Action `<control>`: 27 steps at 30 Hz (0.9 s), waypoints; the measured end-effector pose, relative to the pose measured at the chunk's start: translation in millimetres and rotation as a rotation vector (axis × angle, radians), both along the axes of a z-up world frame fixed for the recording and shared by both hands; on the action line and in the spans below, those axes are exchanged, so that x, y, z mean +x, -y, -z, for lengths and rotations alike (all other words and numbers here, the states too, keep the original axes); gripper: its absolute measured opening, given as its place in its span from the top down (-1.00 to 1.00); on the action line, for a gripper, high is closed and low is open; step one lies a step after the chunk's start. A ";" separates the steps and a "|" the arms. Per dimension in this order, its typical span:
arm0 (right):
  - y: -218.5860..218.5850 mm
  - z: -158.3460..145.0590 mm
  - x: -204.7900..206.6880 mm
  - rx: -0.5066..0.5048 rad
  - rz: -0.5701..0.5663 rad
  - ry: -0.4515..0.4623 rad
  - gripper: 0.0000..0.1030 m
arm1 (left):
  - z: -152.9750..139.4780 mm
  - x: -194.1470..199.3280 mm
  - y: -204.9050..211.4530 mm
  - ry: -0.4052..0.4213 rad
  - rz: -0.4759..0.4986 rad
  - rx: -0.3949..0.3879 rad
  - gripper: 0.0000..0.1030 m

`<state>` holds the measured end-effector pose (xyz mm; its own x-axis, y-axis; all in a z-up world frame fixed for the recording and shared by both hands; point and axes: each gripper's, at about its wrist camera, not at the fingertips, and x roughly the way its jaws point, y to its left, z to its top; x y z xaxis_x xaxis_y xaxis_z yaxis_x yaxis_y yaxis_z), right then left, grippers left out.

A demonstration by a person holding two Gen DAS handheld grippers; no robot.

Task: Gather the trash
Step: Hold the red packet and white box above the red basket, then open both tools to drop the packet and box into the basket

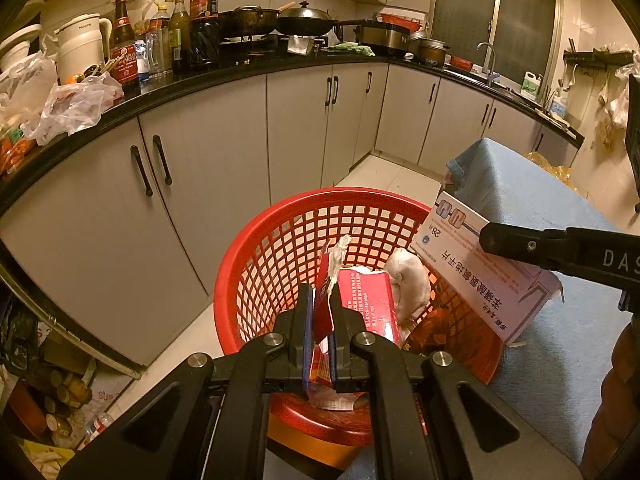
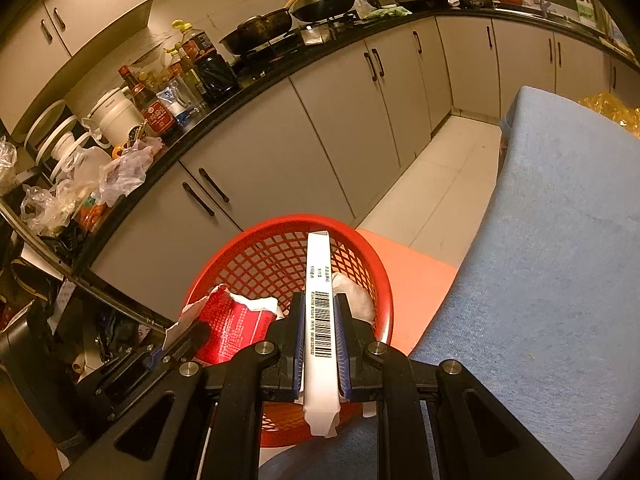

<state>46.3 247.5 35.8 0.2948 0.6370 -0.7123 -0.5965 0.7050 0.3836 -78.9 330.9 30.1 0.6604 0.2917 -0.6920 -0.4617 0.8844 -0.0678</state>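
Observation:
A red mesh basket (image 1: 256,264) stands on the floor; it also shows in the right wrist view (image 2: 256,256). My left gripper (image 1: 322,300) is shut on a torn red carton (image 1: 360,304) and holds it over the basket's near rim. The carton also shows in the right wrist view (image 2: 232,320). My right gripper (image 2: 318,304) is shut on a flat white medicine box (image 2: 319,320), edge up, above the basket. In the left wrist view the box (image 1: 480,272) hangs over the basket's right side. A crumpled white tissue (image 1: 410,280) lies inside the basket.
A blue cloth-covered surface (image 2: 560,260) stands right of the basket. Grey cabinets (image 1: 224,152) under a black counter (image 1: 248,70) with bottles, pots and plastic bags run behind. An orange mat (image 2: 412,280) lies beside the basket. Clutter sits at the lower left (image 1: 52,392).

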 end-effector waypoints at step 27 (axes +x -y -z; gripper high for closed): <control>-1.2 -10.8 -4.5 0.012 -0.006 0.026 0.67 | -0.1 -1.2 -2.7 0.013 -0.006 0.016 0.28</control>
